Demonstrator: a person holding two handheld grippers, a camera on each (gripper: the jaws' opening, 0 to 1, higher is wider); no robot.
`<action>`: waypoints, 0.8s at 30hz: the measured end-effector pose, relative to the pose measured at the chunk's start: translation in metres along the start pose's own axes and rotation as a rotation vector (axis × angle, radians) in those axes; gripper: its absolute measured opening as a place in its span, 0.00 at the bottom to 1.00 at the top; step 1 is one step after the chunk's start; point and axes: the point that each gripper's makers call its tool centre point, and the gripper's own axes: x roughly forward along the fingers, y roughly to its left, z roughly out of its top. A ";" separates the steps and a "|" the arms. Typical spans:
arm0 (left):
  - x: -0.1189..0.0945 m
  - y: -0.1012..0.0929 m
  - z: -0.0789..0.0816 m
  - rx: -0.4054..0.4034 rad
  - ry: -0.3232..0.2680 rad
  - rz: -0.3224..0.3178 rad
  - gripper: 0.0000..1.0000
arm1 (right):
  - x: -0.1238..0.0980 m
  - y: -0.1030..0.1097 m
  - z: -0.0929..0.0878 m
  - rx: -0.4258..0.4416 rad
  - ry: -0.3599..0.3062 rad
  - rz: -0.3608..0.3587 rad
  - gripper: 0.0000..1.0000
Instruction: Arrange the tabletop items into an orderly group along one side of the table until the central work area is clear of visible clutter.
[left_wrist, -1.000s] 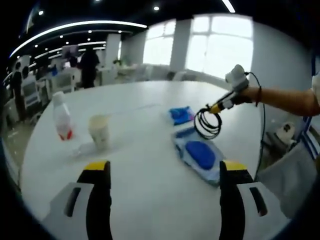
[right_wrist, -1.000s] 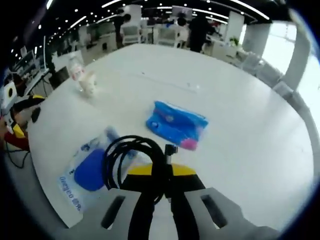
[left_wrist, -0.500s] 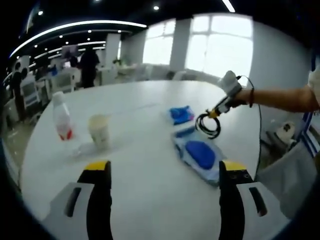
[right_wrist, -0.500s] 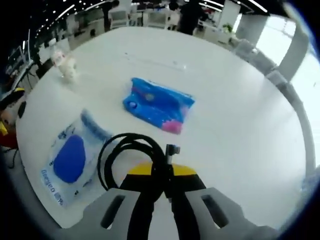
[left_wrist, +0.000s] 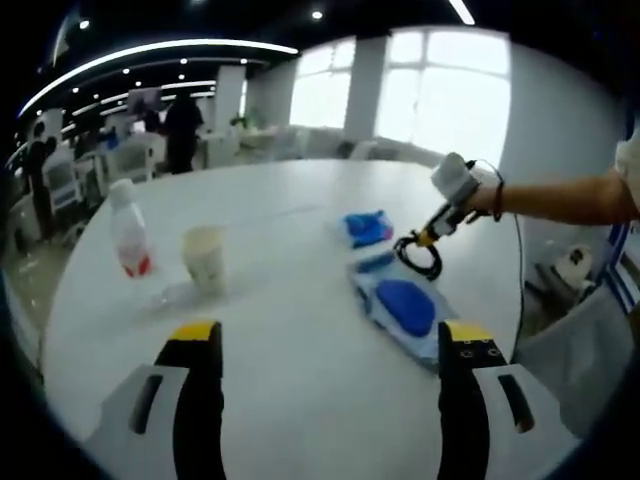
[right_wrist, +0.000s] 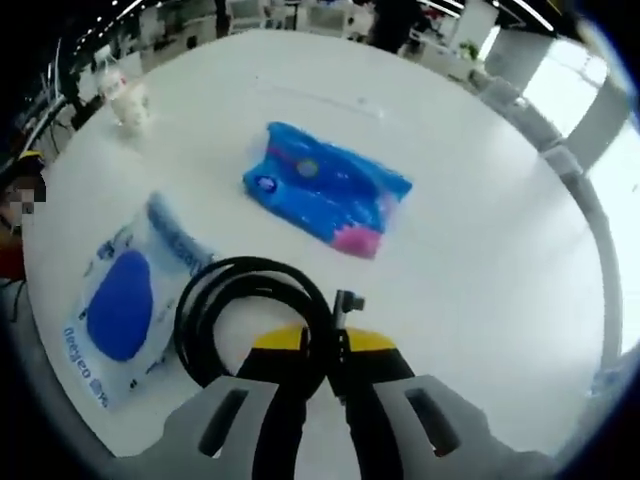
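Note:
My right gripper (right_wrist: 322, 352) is shut on a coiled black cable (right_wrist: 245, 320) and holds it low over the white table (right_wrist: 480, 230). In the left gripper view the same right gripper (left_wrist: 432, 236) hangs the coiled black cable (left_wrist: 420, 255) beside a blue wipes pack (left_wrist: 366, 228) and a clear bag with a blue item (left_wrist: 405, 306). In the right gripper view the blue wipes pack (right_wrist: 325, 186) lies ahead and the clear bag (right_wrist: 120, 305) to the left. My left gripper (left_wrist: 330, 345) stands open above the near table edge, holding nothing.
A plastic bottle with a red label (left_wrist: 128, 232) and a paper cup (left_wrist: 205, 259) stand at the left of the table (left_wrist: 290, 360). Desks, chairs and people fill the room behind. A person's forearm (left_wrist: 570, 197) reaches in from the right.
The right gripper has carried the cable lower and further over the table, toward the wipes pack and clear bag. The left gripper has stayed put and open.

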 end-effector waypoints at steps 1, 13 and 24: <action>0.000 0.000 0.000 0.000 0.000 0.000 0.85 | 0.001 -0.001 -0.002 0.003 0.013 -0.004 0.13; 0.001 0.000 0.000 0.002 0.001 0.002 0.86 | -0.013 0.008 0.024 0.043 -0.126 0.055 0.40; 0.000 -0.001 0.006 -0.001 -0.025 0.008 0.96 | -0.031 0.044 0.049 0.032 -0.233 0.158 0.71</action>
